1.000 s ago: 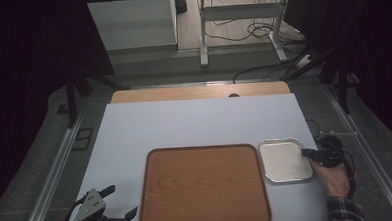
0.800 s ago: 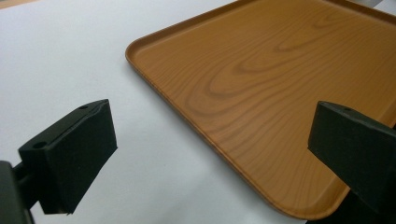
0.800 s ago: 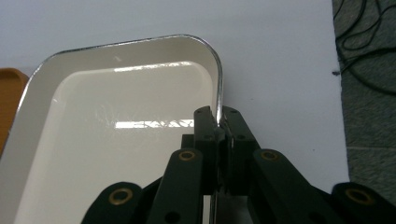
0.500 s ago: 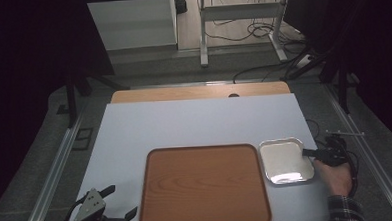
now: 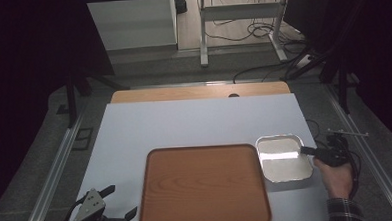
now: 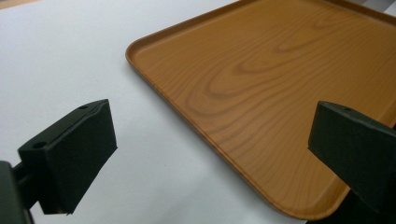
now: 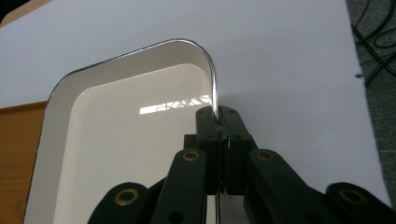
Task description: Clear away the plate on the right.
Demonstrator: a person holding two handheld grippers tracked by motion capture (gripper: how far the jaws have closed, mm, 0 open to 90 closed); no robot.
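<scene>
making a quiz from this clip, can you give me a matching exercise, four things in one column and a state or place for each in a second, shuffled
Things:
1. white dish
2. wooden tray
3. left gripper
4. right gripper

States or places:
A. jaws wide apart, nothing between them
B. lies empty in the middle of the near part of the white table
C. shut on a thin metal-edged rim
D. sits just right of the tray, its right rim pinched

Pairs: 1-D, 2-B, 3-A, 4-C
</scene>
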